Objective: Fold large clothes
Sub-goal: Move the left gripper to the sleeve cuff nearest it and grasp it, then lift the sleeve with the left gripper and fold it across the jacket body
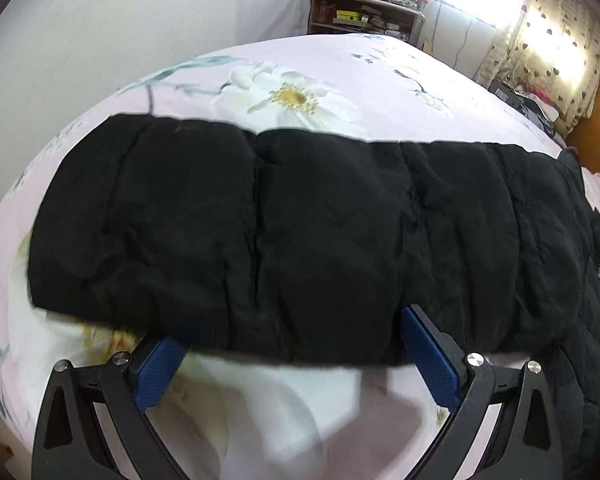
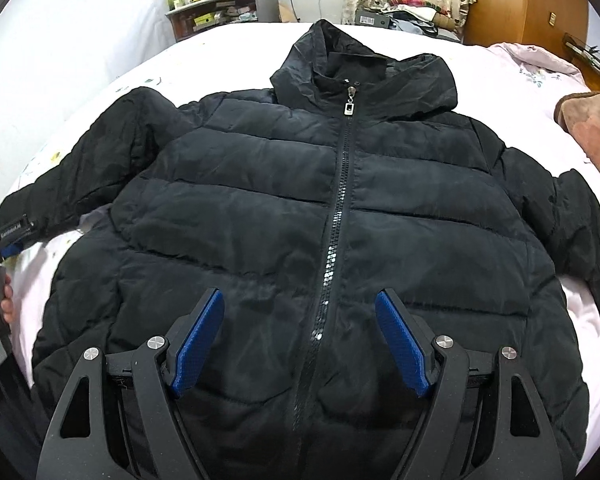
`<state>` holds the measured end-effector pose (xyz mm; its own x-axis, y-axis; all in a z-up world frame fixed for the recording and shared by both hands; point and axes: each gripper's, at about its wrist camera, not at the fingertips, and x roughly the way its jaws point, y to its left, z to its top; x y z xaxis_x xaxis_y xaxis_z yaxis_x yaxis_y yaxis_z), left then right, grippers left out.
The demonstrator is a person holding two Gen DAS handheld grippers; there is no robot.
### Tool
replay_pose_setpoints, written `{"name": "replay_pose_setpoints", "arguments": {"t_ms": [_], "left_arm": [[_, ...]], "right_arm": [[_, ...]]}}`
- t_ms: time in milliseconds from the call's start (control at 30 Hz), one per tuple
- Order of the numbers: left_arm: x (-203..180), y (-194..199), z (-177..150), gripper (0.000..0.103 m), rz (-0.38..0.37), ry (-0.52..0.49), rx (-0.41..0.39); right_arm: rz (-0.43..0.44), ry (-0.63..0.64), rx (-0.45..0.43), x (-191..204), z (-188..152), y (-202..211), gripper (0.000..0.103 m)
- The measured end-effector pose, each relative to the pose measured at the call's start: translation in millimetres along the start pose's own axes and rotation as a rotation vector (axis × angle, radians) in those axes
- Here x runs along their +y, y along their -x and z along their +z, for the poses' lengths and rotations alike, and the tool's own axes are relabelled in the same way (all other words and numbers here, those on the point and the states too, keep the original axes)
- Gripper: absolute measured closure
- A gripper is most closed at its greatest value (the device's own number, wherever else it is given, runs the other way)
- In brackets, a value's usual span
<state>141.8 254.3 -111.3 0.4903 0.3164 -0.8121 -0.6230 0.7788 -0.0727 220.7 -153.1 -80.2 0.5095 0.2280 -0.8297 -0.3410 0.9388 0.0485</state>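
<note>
A black hooded puffer jacket [image 2: 300, 216] lies front-up and zipped on the bed, sleeves spread out to both sides. My right gripper [image 2: 300, 320] is open, hovering above the jacket's lower front, one finger each side of the zipper [image 2: 342, 200]. In the left wrist view the jacket's left sleeve [image 1: 260, 232] lies across the frame. My left gripper [image 1: 292, 344] is open, its blue pads at the sleeve's near edge, with the tips hidden under or behind the fabric. The left gripper also shows in the right wrist view [image 2: 8, 248] at the sleeve cuff.
The bed has a pale pink floral sheet [image 1: 300, 96]. A cluttered shelf [image 2: 220, 12] stands behind the bed by the wall. A brown and pink blanket [image 2: 592, 128] lies at the right. A wooden wardrobe [image 2: 528, 4] and a pile of clothes [image 2: 412, 12] stand at the far right.
</note>
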Motion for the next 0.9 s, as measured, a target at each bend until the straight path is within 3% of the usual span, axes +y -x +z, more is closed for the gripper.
{"name": "replay_pose_setpoints", "arguments": {"t_ms": [67,167,233,333,633,900], "left_arm": [[-4,-5,3,0.004,-0.008,-0.006,-0.008],[-9,-7,8,0.034,-0.018,-0.017,-0.016],[-15,-5,15,0.065,-0.046,-0.038,-0.011],[-24,11,29,0.080,-0.086,-0.074,-0.034],[-80,120,72,0.085,-0.294,-0.186,-0.201],[-178,191,87,0.085,-0.551,-0.333,-0.262]], "right_arm": [[-0.016,0.008,-0.001,-2,2,-3,0.025],[-0.048,0.016,0.001,-5,5,-7,0.025],[-0.066,0.026,0.007,-6,5,-7,0.025],[-0.108,0.054,0.018,-7,4,-4,0.025],[-0.150,0.010,-0.006,-26,-2,30,0.025],[-0.143,-0.071,-0.074,-59,-10,75,0.025]]}}
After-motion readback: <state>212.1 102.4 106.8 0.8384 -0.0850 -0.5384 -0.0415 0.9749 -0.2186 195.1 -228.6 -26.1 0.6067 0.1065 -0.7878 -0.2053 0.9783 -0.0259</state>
